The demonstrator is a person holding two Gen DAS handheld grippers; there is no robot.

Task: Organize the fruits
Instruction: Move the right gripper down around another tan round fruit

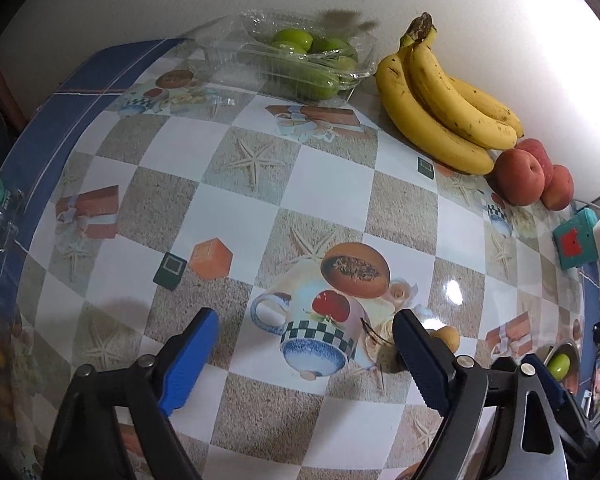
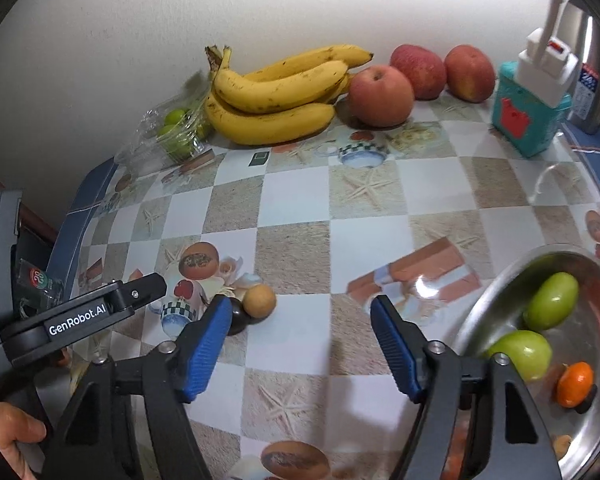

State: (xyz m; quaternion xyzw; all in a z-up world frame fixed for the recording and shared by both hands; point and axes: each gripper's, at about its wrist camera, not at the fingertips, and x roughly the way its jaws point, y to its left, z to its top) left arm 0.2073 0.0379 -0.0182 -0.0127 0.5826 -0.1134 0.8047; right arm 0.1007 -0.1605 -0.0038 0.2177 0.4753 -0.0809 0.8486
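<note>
We see the left gripper (image 1: pixel 304 360) held over a checkered tablecloth (image 1: pixel 332 184), its blue pads apart with only the printed cloth between them; a small tan round fruit (image 2: pixel 260 300) lies just beside its right finger, touching a darker round fruit (image 2: pixel 238 318) in the right wrist view. The right gripper (image 2: pixel 300 348) likewise stands with its jaws parted and nothing between them, a steel bowl (image 2: pixel 496 284) just to its right. In that bowl we count two green fruits (image 2: pixel 552 295) and a small orange fruit (image 2: pixel 575 384). Along the wall, from left to right, stand a clear plastic tray (image 1: pixel 300 56) of green fruits, a bunch of bananas (image 2: pixel 272 96), and three red apples (image 2: pixel 381 95), the nearest apple touching the bananas. A teal box (image 2: pixel 530 114) stands beyond the apples.
</note>
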